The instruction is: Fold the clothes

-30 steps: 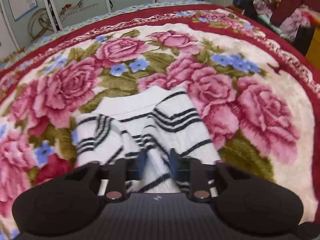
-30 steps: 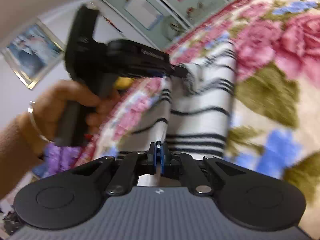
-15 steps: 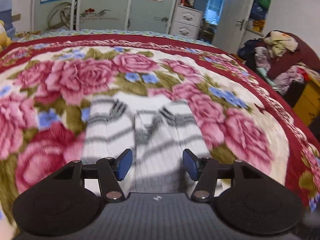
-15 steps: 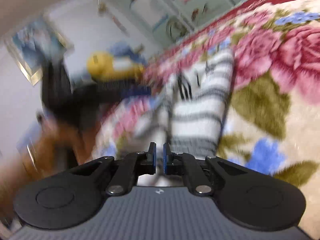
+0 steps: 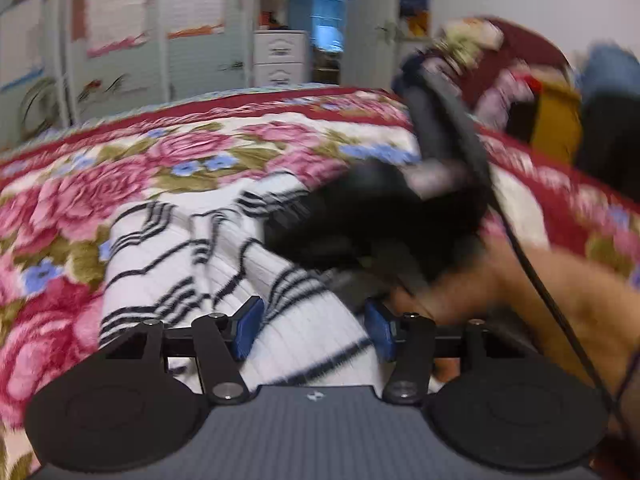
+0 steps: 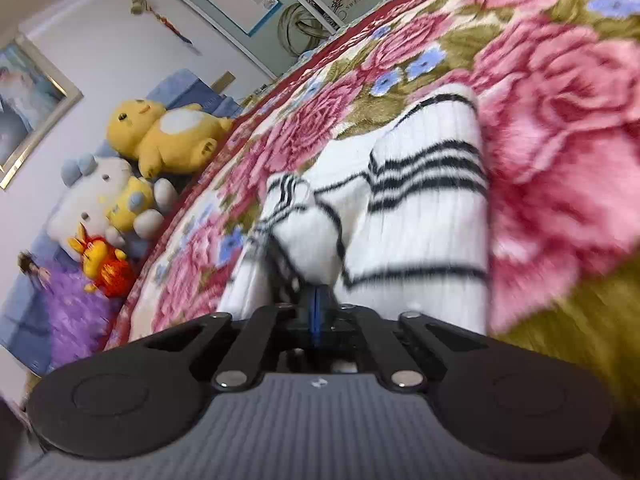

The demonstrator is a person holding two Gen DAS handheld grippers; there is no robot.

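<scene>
A white sweater with black stripes (image 5: 168, 264) lies partly folded on the rose-patterned blanket (image 5: 100, 188). My left gripper (image 5: 314, 330) hovers open over the sweater's near end, its blue pads (image 5: 248, 328) wide apart and holding nothing. In the left wrist view the right gripper's black body (image 5: 380, 216) is blurred above the sweater's right side, held by a hand (image 5: 520, 280). In the right wrist view my right gripper (image 6: 318, 310) is shut, and a raised fold of the sweater (image 6: 424, 208) bunches up to its tips.
Plush toys, a yellow one (image 6: 168, 136) and a white one (image 6: 104, 200), sit at the bed's left edge. A pile of clothes (image 5: 500, 80) lies past the far right side. White drawers (image 5: 280, 56) and wardrobe doors stand behind the bed.
My left gripper opened, let go of the sweater and drew back. The right gripper, still shut, swung in over the sweater's right side.
</scene>
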